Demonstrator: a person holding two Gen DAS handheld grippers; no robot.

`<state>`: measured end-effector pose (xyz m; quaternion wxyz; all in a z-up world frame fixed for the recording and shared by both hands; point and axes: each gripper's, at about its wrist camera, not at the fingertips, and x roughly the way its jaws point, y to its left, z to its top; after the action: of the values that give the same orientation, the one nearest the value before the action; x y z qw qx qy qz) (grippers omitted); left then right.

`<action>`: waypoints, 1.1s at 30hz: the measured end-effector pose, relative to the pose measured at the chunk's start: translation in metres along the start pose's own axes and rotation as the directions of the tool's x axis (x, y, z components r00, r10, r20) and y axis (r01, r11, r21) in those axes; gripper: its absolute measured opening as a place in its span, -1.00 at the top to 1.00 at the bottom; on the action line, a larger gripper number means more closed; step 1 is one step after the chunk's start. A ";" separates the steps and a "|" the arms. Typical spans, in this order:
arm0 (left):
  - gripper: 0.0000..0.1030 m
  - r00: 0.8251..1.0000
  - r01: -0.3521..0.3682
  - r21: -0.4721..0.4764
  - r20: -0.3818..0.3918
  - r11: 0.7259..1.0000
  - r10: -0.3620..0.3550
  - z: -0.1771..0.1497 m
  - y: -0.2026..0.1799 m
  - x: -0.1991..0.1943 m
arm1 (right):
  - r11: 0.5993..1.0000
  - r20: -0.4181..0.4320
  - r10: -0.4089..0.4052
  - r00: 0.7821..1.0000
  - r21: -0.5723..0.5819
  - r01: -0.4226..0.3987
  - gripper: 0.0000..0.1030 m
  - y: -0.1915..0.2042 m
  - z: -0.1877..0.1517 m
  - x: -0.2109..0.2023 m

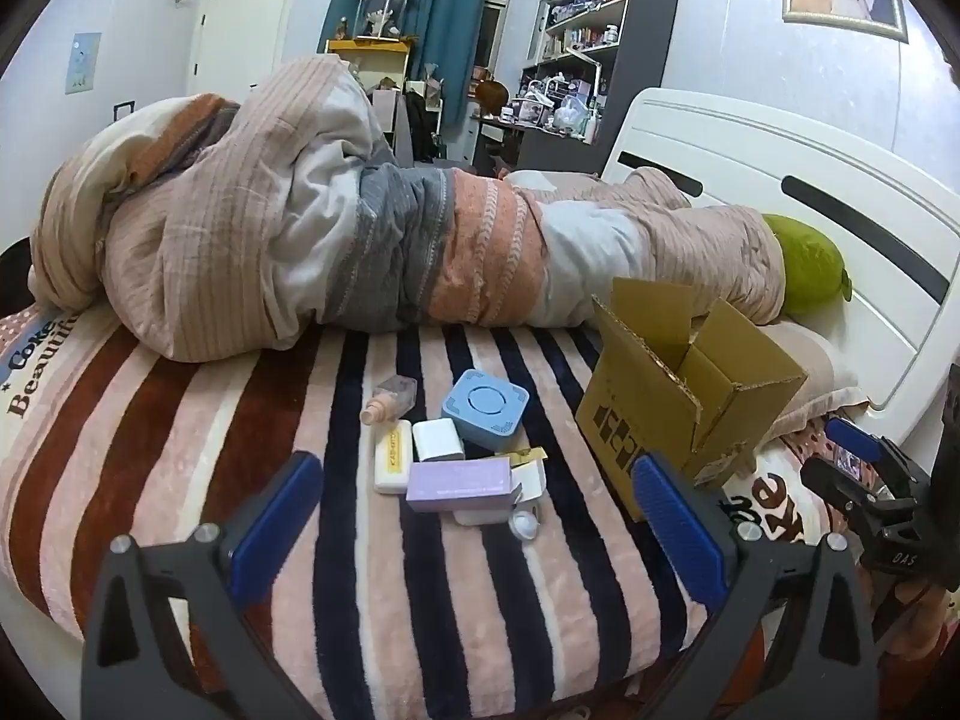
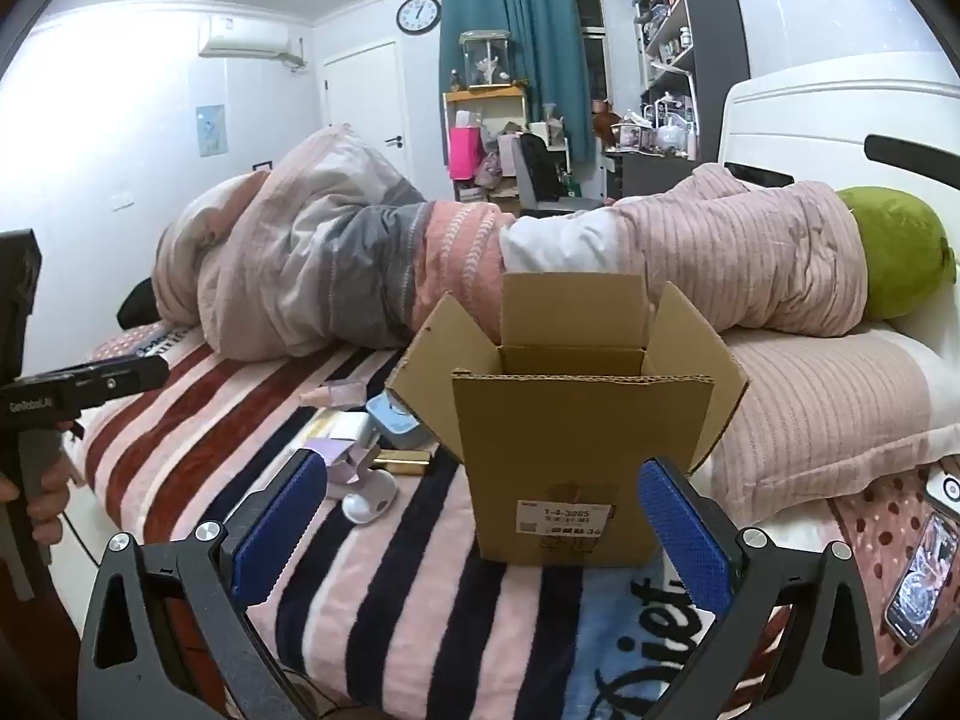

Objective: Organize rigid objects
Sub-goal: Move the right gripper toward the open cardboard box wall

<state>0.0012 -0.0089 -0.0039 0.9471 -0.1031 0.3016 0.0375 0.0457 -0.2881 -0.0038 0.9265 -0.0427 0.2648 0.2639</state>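
Small rigid objects lie in a cluster on the striped blanket (image 1: 180, 420): a blue square speaker (image 1: 485, 407), a purple box (image 1: 459, 483), a white block (image 1: 438, 439), a white soap bar (image 1: 393, 464), a foundation bottle (image 1: 389, 399) and a white round cap (image 1: 523, 525). An open cardboard box (image 1: 684, 402) stands to their right, flaps up; it also shows in the right wrist view (image 2: 576, 450). My left gripper (image 1: 480, 522) is open and empty, just in front of the cluster. My right gripper (image 2: 480, 516) is open and empty, in front of the box.
A bunched quilt (image 1: 300, 228) lies across the bed behind the objects. A green plush (image 1: 807, 267) and the white headboard (image 1: 780, 180) are at the right. A pillow (image 2: 840, 408) lies right of the box, and a phone (image 2: 921, 582) lies at the far right.
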 end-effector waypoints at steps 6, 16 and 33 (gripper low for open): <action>-0.99 1.000 0.014 0.011 -0.015 1.000 -0.014 -0.001 0.001 -0.001 | 0.999 -0.008 -0.003 1.000 -0.034 0.003 -1.00 0.006 0.000 -0.002; -0.99 1.000 -0.001 0.011 -0.025 1.000 0.001 -0.003 0.002 -0.002 | 0.999 -0.012 0.033 0.999 -0.036 -0.034 -1.00 0.010 -0.002 0.000; -0.99 0.999 -0.017 0.008 -0.037 1.000 0.017 -0.004 0.006 0.000 | 0.997 -0.018 0.047 0.999 -0.057 -0.048 -1.00 0.018 -0.001 0.003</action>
<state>-0.0019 -0.0039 -0.0079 0.9414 -0.0975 0.3201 0.0424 0.0382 -0.2719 -0.0055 0.9162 -0.0650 0.2655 0.2929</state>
